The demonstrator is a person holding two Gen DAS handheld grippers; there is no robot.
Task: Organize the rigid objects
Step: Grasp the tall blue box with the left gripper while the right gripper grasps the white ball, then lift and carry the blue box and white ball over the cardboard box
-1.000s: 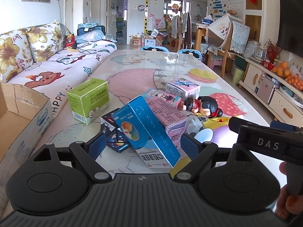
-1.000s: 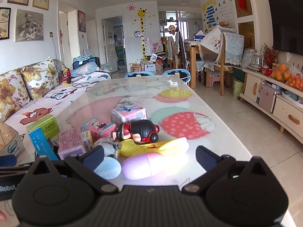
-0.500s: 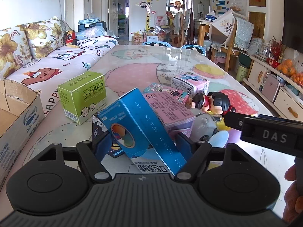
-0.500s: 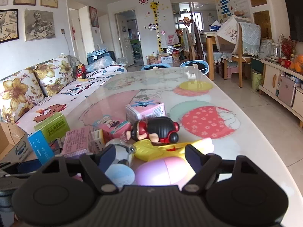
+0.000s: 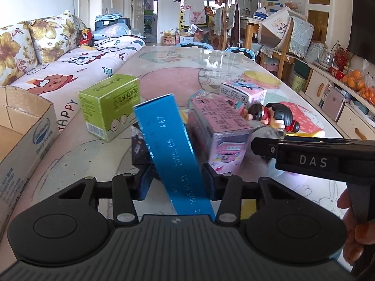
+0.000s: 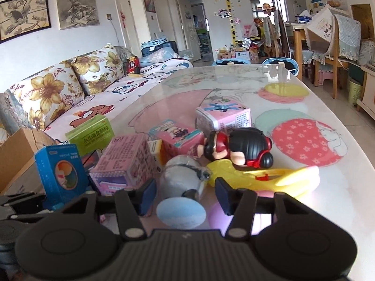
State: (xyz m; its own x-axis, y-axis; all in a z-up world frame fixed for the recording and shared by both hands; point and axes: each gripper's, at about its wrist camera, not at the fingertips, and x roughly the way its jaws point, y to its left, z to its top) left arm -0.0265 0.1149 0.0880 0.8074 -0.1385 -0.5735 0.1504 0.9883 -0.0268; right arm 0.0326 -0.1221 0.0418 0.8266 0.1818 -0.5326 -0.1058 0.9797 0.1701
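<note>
My left gripper [image 5: 177,182] has a tilted blue box [image 5: 171,149] between its fingers, and the jaws are closing with the pads against its sides. From the right wrist view the same blue box [image 6: 61,175] stands upright at the left. My right gripper [image 6: 185,194] is closing around a light blue egg-shaped toy [image 6: 180,213]. The left pad is at the egg's edge and a small gap shows at the right pad. A grey wrapped lump [image 6: 182,175] lies just beyond the egg, and a purple egg [image 6: 219,215] lies partly hidden behind the right finger.
On the patterned table [image 5: 187,65] lie a green box [image 5: 110,105], a pink box [image 5: 218,128], a small pink cube box [image 5: 243,91], a doll with red headphones [image 6: 239,149] and a yellow toy [image 6: 269,178]. An open cardboard carton [image 5: 21,135] stands at the left, with a sofa [image 5: 70,65] behind.
Both grippers' jaws have narrowed. The blue box has turned its narrow side up between the left fingers. The right gripper has shifted left, from the purple egg to the light blue egg.
</note>
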